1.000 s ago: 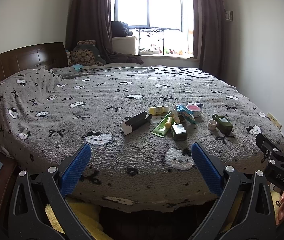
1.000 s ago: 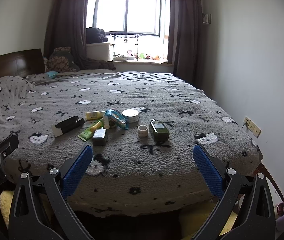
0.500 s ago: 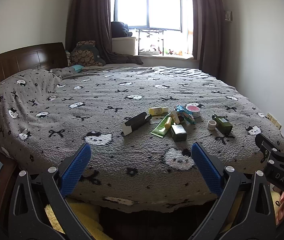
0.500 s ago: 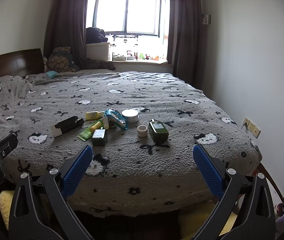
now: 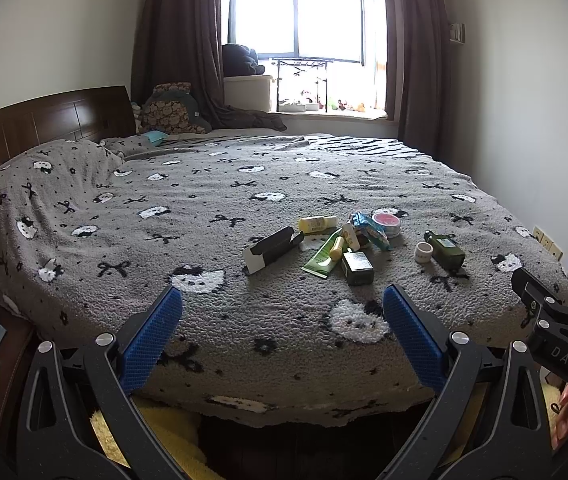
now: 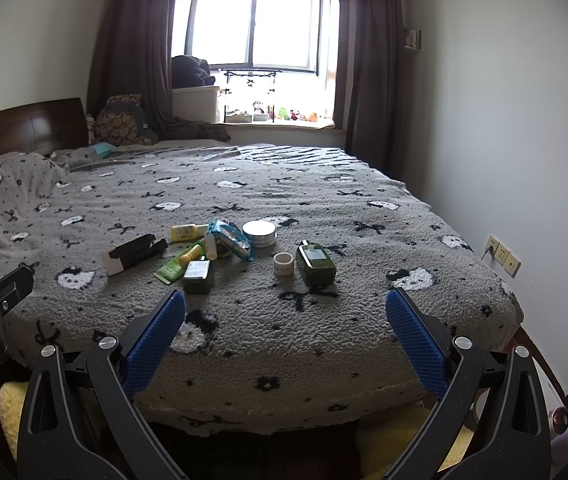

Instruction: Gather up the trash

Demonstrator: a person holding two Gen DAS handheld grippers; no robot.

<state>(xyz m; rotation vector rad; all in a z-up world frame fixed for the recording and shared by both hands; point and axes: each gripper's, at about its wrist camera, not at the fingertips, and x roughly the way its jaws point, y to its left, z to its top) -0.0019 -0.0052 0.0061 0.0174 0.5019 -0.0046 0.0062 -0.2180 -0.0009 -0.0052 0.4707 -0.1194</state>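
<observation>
A cluster of small items lies on the grey blanket of the bed: a black and white box, a green tube, a dark green box, a blue wrapper, a round tin, a white tape roll and a green bottle. My left gripper is open and empty at the bed's foot edge. My right gripper is open and empty beside it.
The bed fills the room between a wooden headboard at left and a wall with sockets at right. A window sill with small toys is at the back. Yellow cloth lies on the floor below the bed edge.
Both grippers have edged slightly toward the bed; the items look a little closer. Nothing on the bed has moved.
</observation>
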